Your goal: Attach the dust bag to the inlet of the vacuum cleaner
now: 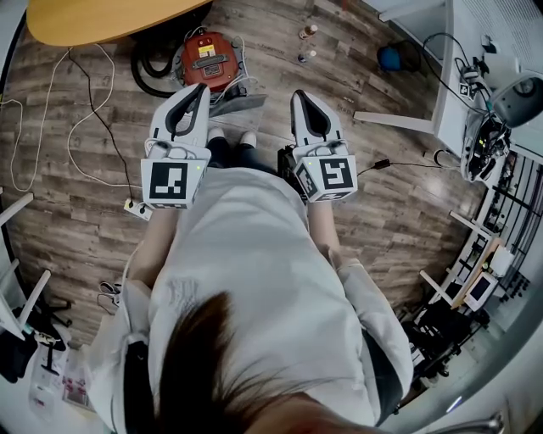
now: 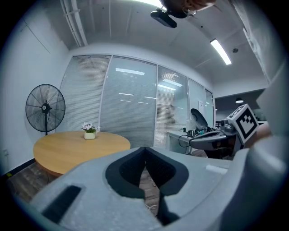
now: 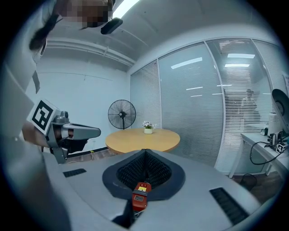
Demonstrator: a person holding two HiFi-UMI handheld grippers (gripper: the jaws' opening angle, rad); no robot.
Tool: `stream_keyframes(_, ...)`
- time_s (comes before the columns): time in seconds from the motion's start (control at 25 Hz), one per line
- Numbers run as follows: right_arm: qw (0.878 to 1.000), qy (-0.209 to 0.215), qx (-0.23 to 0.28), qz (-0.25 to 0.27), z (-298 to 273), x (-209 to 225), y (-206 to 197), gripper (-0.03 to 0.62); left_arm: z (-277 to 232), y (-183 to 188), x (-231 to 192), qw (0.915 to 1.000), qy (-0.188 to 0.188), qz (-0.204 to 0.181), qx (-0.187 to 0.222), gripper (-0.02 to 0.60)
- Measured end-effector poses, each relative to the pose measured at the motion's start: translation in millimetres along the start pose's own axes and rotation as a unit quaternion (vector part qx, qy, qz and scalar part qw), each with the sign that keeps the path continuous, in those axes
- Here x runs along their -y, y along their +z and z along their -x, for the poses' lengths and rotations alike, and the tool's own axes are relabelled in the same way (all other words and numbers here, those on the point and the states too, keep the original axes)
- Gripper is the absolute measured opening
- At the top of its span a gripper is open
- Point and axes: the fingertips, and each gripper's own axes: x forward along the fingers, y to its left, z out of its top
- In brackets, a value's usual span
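I hold both grippers out at chest height, side by side and well apart, both pointing forward and slightly down. The left gripper (image 1: pixel 197 90) is clenched: in its own view the two dark pads meet tip to tip with nothing between them, and only a strip of wooden floor (image 2: pixel 145 177) shows through the gap below. The right gripper (image 1: pixel 304 95) is clenched on nothing too. In its view the pads are pressed together, and the red vacuum cleaner (image 3: pixel 140 195) shows through the opening beneath them, down on the floor beyond and not in the grip.

In the head view the vacuum cleaner (image 1: pixel 209 58) stands on the floor ahead of the person's feet, just beside the near edge of the round table (image 1: pixel 102 19). Its black hose (image 1: pixel 146 75) curls off its left side. A pale grey flat thing (image 1: pixel 241 102) lies against the vacuum's near right side — I cannot tell whether that is the dust bag. Neither gripper touches either one.

White cables (image 1: pixel 85 127) trail over the left part of the floor to a power strip (image 1: pixel 137 208). A desk (image 1: pixel 462 76) loaded with gear runs along the right edge. In the gripper views the table carries a small flower pot (image 2: pixel 90 132), with a standing fan (image 2: pixel 45 108) beside it.
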Motion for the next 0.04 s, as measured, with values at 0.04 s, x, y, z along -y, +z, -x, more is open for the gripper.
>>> stream_keyframes(0.04, 1.000, 0.000, 0.000, 0.000, -0.6, 0.2, -0.8, 0.002, 0.2, -1.0, -0.5, 1.0000, 0.000, 0.000, 0.000, 0.017)
